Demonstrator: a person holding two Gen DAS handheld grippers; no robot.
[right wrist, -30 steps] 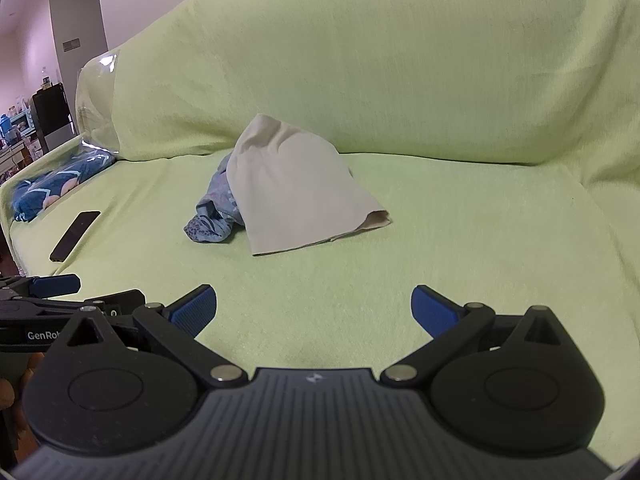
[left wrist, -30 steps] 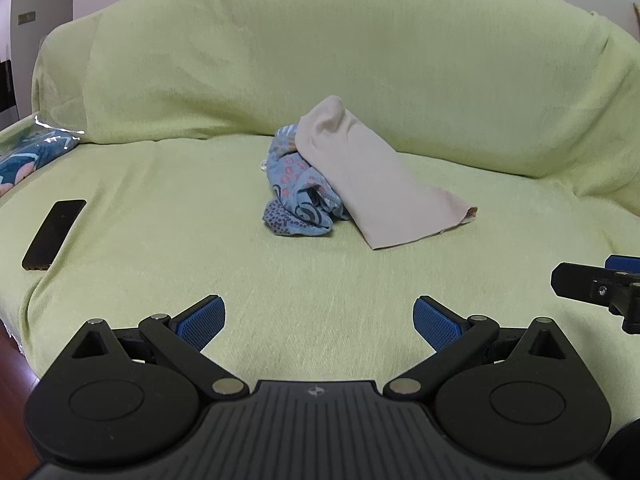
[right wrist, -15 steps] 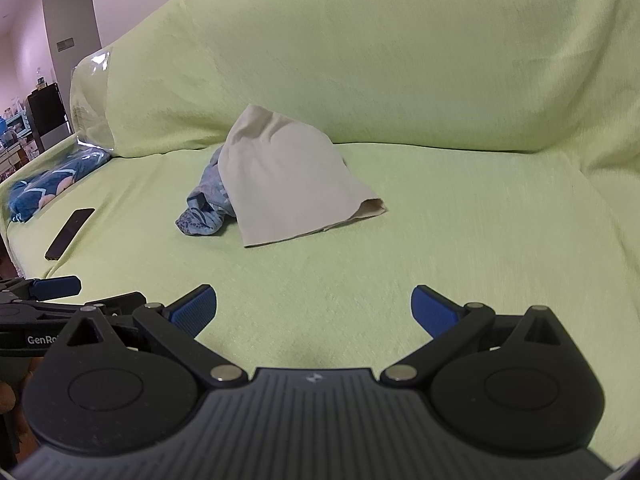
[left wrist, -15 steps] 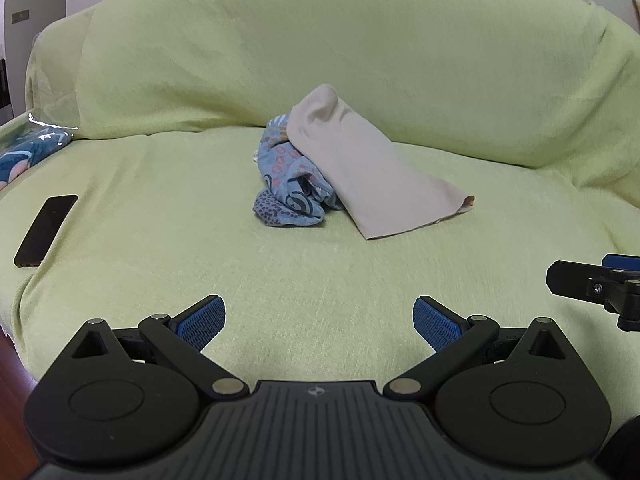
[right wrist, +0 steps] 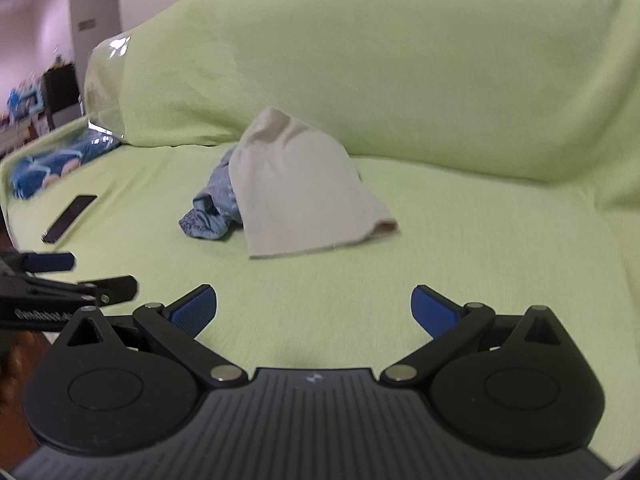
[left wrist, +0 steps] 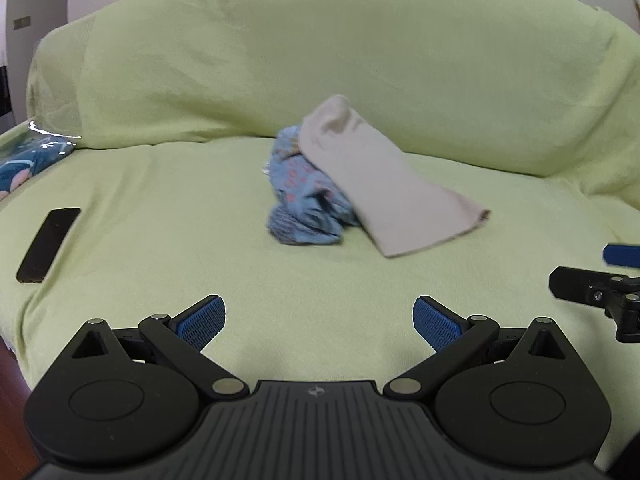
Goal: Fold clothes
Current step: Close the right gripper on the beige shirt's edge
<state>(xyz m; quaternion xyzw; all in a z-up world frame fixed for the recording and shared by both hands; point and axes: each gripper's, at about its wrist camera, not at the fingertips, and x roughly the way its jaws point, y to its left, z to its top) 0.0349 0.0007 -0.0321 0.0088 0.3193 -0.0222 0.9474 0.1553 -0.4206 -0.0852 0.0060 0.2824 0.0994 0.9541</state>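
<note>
A beige cloth [left wrist: 384,184] [right wrist: 300,188] lies draped over a crumpled blue patterned garment [left wrist: 306,204] [right wrist: 214,208] in the middle of a sofa seat covered with a light green sheet [left wrist: 160,240] [right wrist: 480,240]. My left gripper [left wrist: 319,322] is open over the seat's front part, well short of the pile, with nothing between its blue pads. My right gripper [right wrist: 314,312] is open too and holds nothing. In the right wrist view the left gripper's fingers [right wrist: 72,276] show at the left edge. In the left wrist view the right gripper's fingers [left wrist: 592,284] show at the right edge.
A black phone-like slab [left wrist: 48,244] [right wrist: 70,218] lies on the seat's left part. A blue patterned item in clear plastic [left wrist: 24,164] [right wrist: 60,162] sits at the far left. The green backrest [left wrist: 320,60] rises behind the pile. Furniture stands in the room at far left [right wrist: 60,88].
Both cameras have shifted slightly and the now frames are blurred by motion. The pile sits a little lower in both views. Both grippers stay open.
</note>
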